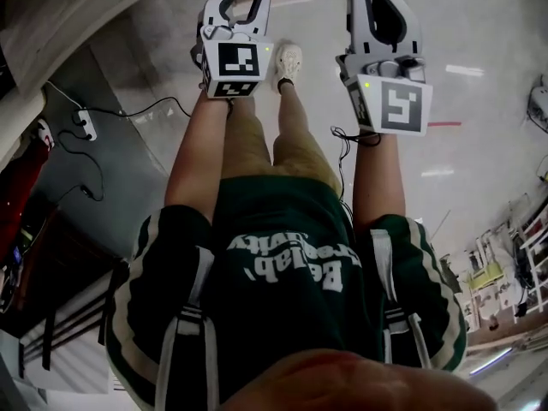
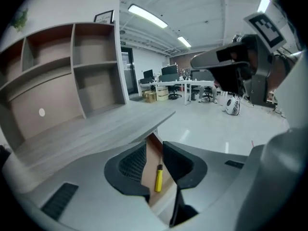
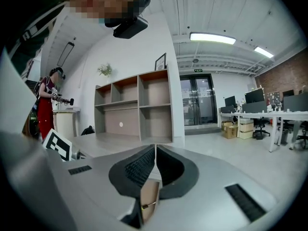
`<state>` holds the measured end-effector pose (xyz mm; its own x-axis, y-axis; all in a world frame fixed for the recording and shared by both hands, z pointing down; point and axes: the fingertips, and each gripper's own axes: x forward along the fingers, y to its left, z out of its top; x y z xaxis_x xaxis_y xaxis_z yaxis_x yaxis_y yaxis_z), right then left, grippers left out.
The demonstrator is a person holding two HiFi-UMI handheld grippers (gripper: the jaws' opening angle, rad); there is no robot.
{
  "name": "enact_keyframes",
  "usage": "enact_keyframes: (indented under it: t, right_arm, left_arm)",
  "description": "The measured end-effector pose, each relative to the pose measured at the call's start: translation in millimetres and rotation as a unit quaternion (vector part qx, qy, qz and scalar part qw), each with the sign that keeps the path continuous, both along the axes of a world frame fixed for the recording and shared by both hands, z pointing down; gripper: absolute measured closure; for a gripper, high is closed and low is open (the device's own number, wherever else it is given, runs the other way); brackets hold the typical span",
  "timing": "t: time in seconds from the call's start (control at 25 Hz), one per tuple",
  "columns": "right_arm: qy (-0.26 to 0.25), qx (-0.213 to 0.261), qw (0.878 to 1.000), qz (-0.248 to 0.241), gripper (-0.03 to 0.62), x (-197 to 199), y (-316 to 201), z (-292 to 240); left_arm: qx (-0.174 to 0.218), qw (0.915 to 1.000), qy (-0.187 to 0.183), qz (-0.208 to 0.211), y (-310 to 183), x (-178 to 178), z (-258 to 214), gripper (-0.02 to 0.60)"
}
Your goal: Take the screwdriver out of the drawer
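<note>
Wood-lined shelving (image 2: 72, 66) stands at the back of a grey tabletop (image 2: 96, 129), and just below the tabletop's edge a drawer (image 2: 150, 165) is pulled open. The left gripper (image 2: 154, 146) hangs over it with jaws spread and nothing between them, while the right gripper (image 3: 155, 148) alongside has its jaws pressed together, empty. The yellow-handled screwdriver (image 2: 158, 178) lies in the drawer, framed by the left jaws' gap.

Long ceiling lights (image 3: 212, 38) make the room bright, the shiny floor (image 2: 207, 124) shows white glare, and straight lines bend near the dark corners
</note>
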<state>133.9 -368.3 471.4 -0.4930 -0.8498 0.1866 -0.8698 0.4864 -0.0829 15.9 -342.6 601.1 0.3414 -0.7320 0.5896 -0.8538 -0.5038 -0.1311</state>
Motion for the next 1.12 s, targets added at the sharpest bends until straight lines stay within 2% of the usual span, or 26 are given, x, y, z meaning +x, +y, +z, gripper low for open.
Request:
enact_keyframes:
  t: [0.32,0.52,0.68,1.12]
  right_arm:
    - [-0.020,-0.006,0.999,0.029,0.557,18.3,0.3,37.1]
    - [0.005,-0.033,0.999,0.023,0.557,20.4,3.5,56.2]
    - [-0.001,-0.036,0.999,0.029,0.557,24.4,6.8,66.8]
    - [-0.016,-0.037,0.998,0.045,0.557,35.2,14.8,81.6]
  left_arm:
    - [-0.059,0.9979,-0.027,0.004,-19.9,16.3,82.3,0.455]
    - [-0.085,0.9953,-0.046,-0.006,-26.8,14.9,127.2,0.449]
    - [-0.104,0.9927,-0.062,0.001,-25.0,18.5,159.6,0.449]
    - [-0.124,0.9873,-0.099,0.001,-31.3,21.5,198.1,0.449]
